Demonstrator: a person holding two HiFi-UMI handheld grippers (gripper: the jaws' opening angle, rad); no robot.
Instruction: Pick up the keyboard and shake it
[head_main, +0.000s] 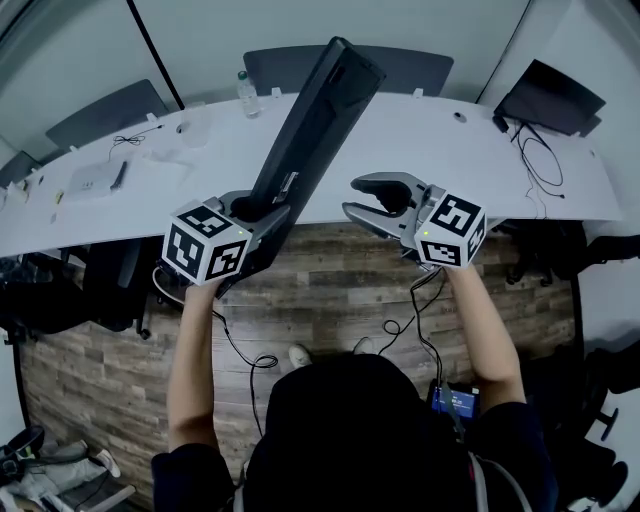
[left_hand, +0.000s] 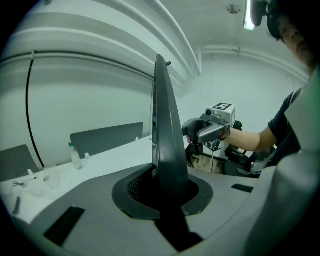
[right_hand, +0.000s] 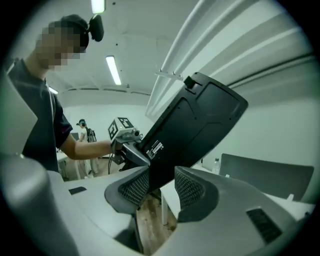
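keyboard (head_main: 315, 120): black, lifted clear of the white table (head_main: 430, 140) and gripped at its near short end. its long axis is steeply raised, with the lower end over the floor by the table's near edge, the far end pointing up and away from the person over the table, and the labelled underside toward the right gripper. left gripper (head_main: 262, 205): jaws clamped on the keyboard's lower end, seen edge-on between them; right gripper (head_main: 352, 197): just beside the keyboard, jaws apart, pressing on nothing.

You're holding a matt black plastic keyboard (head_main: 318, 120); at twelve o'clock the white worktop (head_main: 420, 140) is looking smooth, the floor (head_main: 330, 295) showing grey-brown wood grain.
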